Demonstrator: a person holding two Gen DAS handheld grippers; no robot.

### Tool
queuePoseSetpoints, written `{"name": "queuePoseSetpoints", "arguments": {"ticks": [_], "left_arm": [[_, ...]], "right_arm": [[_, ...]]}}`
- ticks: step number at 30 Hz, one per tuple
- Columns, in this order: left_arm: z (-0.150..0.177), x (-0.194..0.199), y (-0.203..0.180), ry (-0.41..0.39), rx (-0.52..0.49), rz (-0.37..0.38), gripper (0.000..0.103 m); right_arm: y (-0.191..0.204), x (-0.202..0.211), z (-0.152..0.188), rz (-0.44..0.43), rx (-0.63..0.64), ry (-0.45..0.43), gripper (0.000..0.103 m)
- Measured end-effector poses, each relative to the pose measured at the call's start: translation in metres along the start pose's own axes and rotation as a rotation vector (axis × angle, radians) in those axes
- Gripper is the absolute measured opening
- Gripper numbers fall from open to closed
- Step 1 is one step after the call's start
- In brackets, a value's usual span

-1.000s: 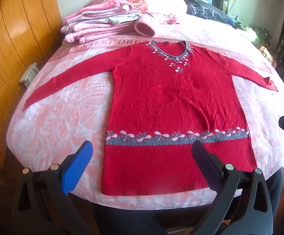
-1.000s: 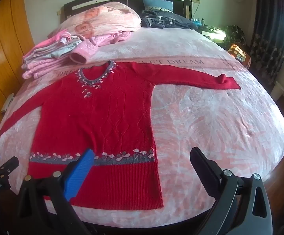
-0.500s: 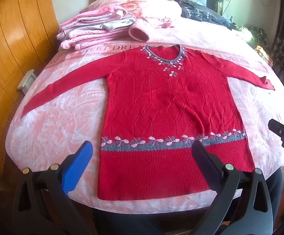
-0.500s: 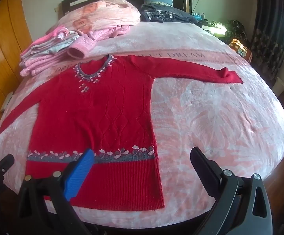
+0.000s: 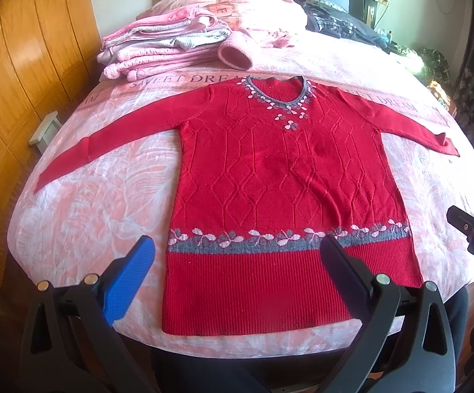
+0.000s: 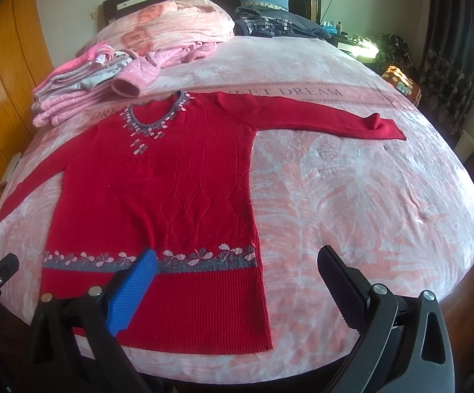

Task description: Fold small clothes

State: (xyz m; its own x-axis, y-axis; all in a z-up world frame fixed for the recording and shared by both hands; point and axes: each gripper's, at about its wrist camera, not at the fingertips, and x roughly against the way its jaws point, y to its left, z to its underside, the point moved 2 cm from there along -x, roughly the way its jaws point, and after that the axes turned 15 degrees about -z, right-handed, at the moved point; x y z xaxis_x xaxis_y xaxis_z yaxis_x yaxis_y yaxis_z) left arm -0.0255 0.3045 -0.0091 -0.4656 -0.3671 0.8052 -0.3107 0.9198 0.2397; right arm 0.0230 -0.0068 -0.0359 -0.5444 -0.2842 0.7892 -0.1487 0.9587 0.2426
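A red sweater (image 5: 286, 196) is spread flat, front up, on the bed (image 6: 368, 196), sleeves out to both sides. The knit is judged soft, limp and light; it is best taken at a cuff or hem corner. Both the left gripper (image 5: 237, 262) and right gripper (image 6: 237, 271) are held above the hem with fingers spread wide, nothing held or touched.

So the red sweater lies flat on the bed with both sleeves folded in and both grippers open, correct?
Not quite: on the red sweater both sleeves are spread outward, as the left wrist view shows. It lies flat on the bed, left gripper and right gripper open.
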Motion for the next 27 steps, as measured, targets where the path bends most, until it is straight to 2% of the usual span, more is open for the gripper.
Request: {"name": "queuePoseSetpoints", "arguments": {"ticks": [27], "left_arm": [[0.0006,-0.0004,-0.0033,0.008,-0.001,0.003,0.1]], "right_arm": [[-0.0012,-0.0028,0.0002,-0.001,-0.007,0.001,0.099]]}}
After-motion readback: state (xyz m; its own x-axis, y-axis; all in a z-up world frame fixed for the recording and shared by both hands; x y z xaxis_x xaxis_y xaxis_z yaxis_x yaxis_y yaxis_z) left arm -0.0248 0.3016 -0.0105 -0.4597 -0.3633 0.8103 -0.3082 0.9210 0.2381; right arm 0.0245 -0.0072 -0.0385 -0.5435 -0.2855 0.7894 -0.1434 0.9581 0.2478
